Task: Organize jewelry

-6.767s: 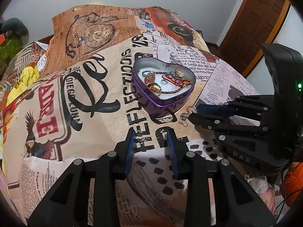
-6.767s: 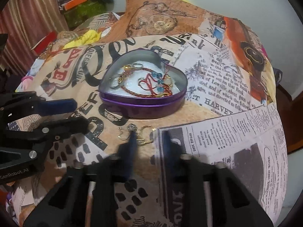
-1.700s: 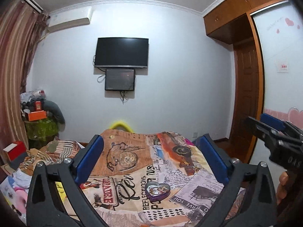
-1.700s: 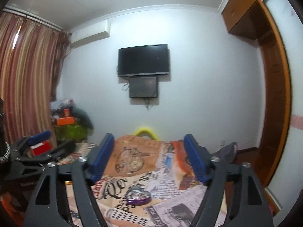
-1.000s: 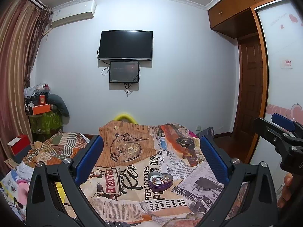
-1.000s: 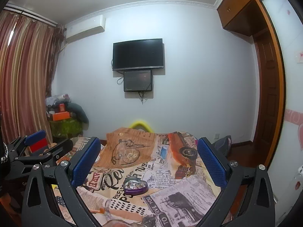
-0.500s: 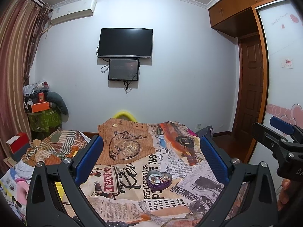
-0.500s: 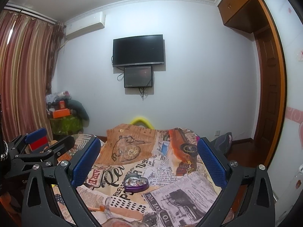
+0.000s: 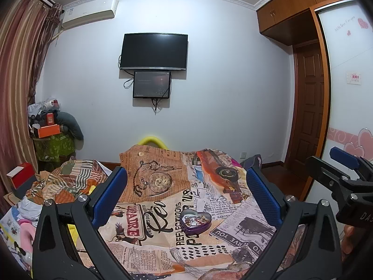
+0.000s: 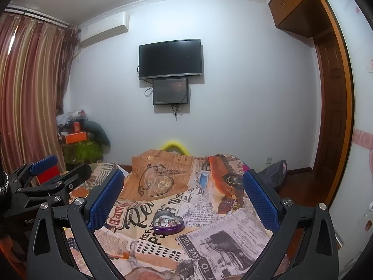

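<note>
A purple heart-shaped tin [image 9: 195, 220] holding several jewelry pieces sits on the newspaper-print cloth [image 9: 163, 210]; it also shows in the right wrist view [image 10: 168, 225]. My left gripper [image 9: 186, 191] is wide open and empty, held high and well back from the tin. My right gripper [image 10: 181, 196] is wide open and empty too, also far back. The right gripper shows at the right edge of the left wrist view [image 9: 342, 175], and the left gripper at the left of the right wrist view [image 10: 46, 182].
A TV [image 9: 153, 52] and a small screen [image 9: 151, 84] hang on the far wall. Piled clothes and boxes [image 9: 50, 137] stand at the left by the curtain [image 10: 28, 93]. A wooden door [image 9: 307, 116] is at the right.
Both grippers rose and pulled far back from the tin, and their jaws opened wide. In the last second the views barely shifted.
</note>
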{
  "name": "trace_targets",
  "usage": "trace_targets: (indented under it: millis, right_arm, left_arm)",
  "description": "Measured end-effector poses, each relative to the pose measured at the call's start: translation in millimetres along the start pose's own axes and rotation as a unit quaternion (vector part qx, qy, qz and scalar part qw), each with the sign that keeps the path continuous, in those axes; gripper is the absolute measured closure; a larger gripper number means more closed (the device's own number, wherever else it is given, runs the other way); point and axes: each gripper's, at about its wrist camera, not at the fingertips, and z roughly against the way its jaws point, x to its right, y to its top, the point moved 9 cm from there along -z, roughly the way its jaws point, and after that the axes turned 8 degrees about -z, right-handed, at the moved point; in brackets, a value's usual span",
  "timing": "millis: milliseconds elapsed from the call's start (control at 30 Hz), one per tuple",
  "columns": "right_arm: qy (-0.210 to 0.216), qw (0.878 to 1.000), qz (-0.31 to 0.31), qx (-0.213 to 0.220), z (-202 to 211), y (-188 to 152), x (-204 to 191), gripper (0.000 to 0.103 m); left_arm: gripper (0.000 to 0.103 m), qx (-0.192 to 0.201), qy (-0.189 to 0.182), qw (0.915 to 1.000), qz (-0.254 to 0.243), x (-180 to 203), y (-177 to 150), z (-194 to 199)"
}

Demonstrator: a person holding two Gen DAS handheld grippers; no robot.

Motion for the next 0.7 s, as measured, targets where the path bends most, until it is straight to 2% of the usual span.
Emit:
trace_targets:
  millis: [700]
  right_arm:
    - [0.000, 1.000, 0.000, -0.002, 0.3, 1.1, -0.4, 0.002]
  left_arm:
    - [0.001, -0.006, -0.014, 0.9999, 0.002, -0.2, -2.5, -4.5]
